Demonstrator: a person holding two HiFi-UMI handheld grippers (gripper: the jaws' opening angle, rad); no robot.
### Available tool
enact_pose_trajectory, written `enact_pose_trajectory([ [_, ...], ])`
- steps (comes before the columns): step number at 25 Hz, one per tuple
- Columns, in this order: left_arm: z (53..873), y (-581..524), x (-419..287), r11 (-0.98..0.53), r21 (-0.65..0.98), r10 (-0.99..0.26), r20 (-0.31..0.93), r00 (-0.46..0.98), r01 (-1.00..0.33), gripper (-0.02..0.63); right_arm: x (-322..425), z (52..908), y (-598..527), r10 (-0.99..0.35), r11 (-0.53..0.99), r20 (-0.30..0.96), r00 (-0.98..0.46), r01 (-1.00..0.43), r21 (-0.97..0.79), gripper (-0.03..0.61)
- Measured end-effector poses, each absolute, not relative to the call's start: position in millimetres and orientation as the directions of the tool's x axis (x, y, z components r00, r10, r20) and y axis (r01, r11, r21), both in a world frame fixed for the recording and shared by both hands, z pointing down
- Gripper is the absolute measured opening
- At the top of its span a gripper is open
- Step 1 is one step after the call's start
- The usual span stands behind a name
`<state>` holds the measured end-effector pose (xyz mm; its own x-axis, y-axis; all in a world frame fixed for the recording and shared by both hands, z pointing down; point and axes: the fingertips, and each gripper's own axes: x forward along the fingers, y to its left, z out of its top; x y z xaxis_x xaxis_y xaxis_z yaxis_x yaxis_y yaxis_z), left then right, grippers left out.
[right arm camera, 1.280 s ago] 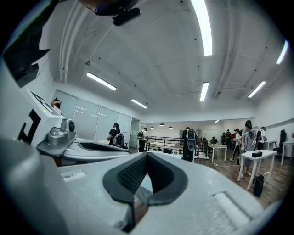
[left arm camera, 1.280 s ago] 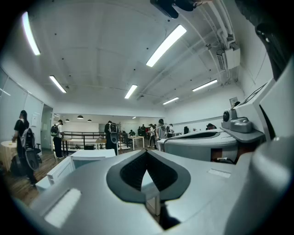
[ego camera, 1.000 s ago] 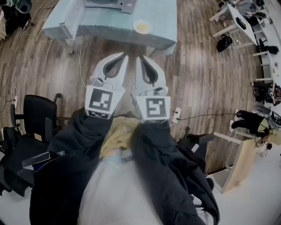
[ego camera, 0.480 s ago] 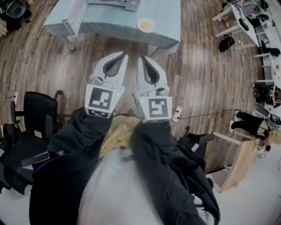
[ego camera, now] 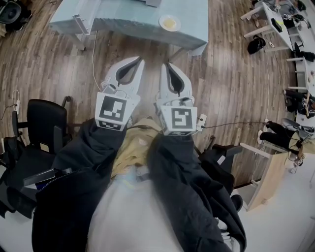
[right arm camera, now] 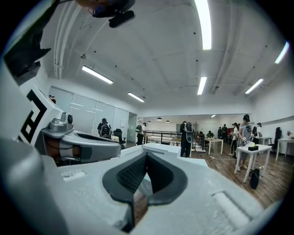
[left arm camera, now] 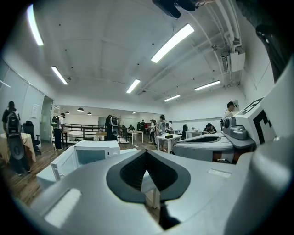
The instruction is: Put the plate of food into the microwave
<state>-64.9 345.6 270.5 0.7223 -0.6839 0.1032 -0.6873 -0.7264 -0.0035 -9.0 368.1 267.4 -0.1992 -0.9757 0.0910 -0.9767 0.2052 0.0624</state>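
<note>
A white plate of yellow food (ego camera: 170, 22) sits near the front edge of the pale-blue covered table (ego camera: 123, 19) at the top of the head view. Only a corner of the white microwave (ego camera: 152, 2) shows behind it. In the left gripper view the microwave (left arm camera: 96, 150) stands past the jaws with its door (left arm camera: 62, 164) swung open to the left. My left gripper (ego camera: 139, 60) and right gripper (ego camera: 167, 64) are held side by side over the wooden floor, short of the table. Both are shut and hold nothing.
Black office chairs (ego camera: 44, 128) stand at the left and a power strip (ego camera: 200, 123) with a cable lies on the floor at the right. White desks (ego camera: 275, 19) line the far right. Several people (left arm camera: 59, 131) stand in the room beyond.
The table and plate have slid up and to the right in the head view. Both grippers sit slightly lower in the picture, the right one a little further right. Both jaws stay together.
</note>
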Motion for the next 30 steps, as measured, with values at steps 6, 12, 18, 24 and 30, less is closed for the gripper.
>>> enact_pose_trajectory([
  [6,279.9,343.1,-76.5,-0.734,0.02,-0.673,0.116,0.731,-0.679,-0.002,-19.4,283.8,370.7,-0.974,0.191,0.136,-0.18,-0.979,0.072,0.0],
  [12,287.7,334.3,-71.8,-0.726,0.045,-0.677,0.127,0.725,-0.686,-0.002,-21.8,289.7,365.7,-0.968,0.221,0.149,-0.204,-0.969,0.11,0.0],
  [18,291.9,306.4,-64.8,-0.692,0.023,-0.712,0.143,0.687,-0.722,-0.002,-5.7,295.7,329.9,-0.962,0.245,0.15,-0.23,-0.965,0.093,0.0],
  [24,279.4,257.3,-45.8,-0.652,-0.015,-0.753,0.13,0.645,-0.758,-0.002,9.2,282.5,280.7,-0.948,0.31,0.104,-0.299,-0.944,0.111,0.0],
  [30,280.4,223.7,-5.4,-0.669,0.029,-0.731,0.15,0.665,-0.743,-0.003,44.6,282.0,243.5,-0.948,0.313,0.095,-0.305,-0.945,0.094,0.0],
])
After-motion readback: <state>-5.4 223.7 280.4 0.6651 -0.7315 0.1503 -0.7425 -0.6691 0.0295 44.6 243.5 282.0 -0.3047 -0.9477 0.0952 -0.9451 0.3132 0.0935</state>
